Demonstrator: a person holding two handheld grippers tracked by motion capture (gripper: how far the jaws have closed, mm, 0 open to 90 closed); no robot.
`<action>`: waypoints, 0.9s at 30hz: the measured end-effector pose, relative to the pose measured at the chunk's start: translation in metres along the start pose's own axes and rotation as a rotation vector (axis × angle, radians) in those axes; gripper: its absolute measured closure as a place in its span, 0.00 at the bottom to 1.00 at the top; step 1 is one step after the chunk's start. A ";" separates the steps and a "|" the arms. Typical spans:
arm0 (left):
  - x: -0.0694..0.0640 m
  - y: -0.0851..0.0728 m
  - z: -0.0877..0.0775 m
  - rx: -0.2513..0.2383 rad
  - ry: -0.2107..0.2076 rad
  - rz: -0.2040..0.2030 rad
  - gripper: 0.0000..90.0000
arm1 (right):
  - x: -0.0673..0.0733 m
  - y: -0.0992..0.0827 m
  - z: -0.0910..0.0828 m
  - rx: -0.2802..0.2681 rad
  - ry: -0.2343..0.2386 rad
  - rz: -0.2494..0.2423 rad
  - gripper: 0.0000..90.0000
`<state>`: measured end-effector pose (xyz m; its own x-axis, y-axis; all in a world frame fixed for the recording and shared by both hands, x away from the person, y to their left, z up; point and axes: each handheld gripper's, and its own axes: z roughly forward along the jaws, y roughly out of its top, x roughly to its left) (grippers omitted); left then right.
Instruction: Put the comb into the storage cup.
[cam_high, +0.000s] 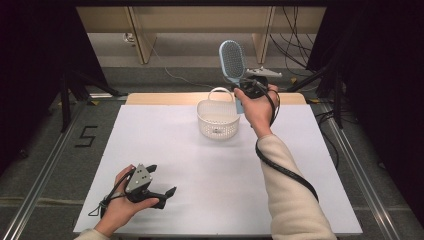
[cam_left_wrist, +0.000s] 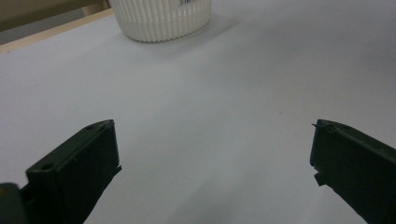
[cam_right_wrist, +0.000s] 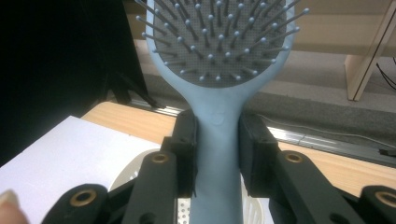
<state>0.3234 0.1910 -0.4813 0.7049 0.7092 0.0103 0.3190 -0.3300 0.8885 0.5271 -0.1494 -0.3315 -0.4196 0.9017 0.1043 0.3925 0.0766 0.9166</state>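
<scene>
— While the right gripper (cam_high: 248, 86) stands raised at about one o'clock of the white table top (cam_high: 200, 170), what is it carrying?

— A pale blue plastic paddle hairbrush (cam_high: 232, 62), held upright with its head at twelve o'clock above the jaws. Both black jaws are pressed against the handle from either side, as the right gripper view shows.

— How does the brush look up close?

— In the right gripper view the pale blue plastic paddle hairbrush (cam_right_wrist: 219, 70) has a broad rounded head with a grey cushion, set with thin pins that end in small light blue balls. The neck narrows into a smooth, flat handle, and the bristle side faces that camera.

— Where is it relative to the basket?

— The white ribbed plastic basket with a loop handle (cam_high: 217, 120) sits at the table's far middle; the brush hangs over its right rim, at roughly two o'clock of it, clear of the table.

— And the other tool?

— The left gripper (cam_high: 164, 185) rests at seven o'clock of the table, its jaws spread wide with bare table between them.
</scene>
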 end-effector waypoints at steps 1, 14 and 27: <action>0.000 0.000 0.000 0.000 0.000 0.000 0.01 | 0.000 0.000 0.000 0.001 0.000 0.000 0.79; 0.001 0.000 0.000 0.000 0.000 -0.001 0.01 | 0.000 0.002 0.005 -0.001 -0.001 0.002 0.79; 0.001 0.000 0.000 0.000 0.000 -0.002 0.01 | -0.001 0.004 0.008 -0.002 -0.003 0.008 0.79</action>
<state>0.3240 0.1915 -0.4816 0.7042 0.7100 0.0084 0.3208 -0.3287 0.8883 0.5356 -0.1471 -0.3314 -0.4141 0.9035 0.1101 0.3941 0.0689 0.9165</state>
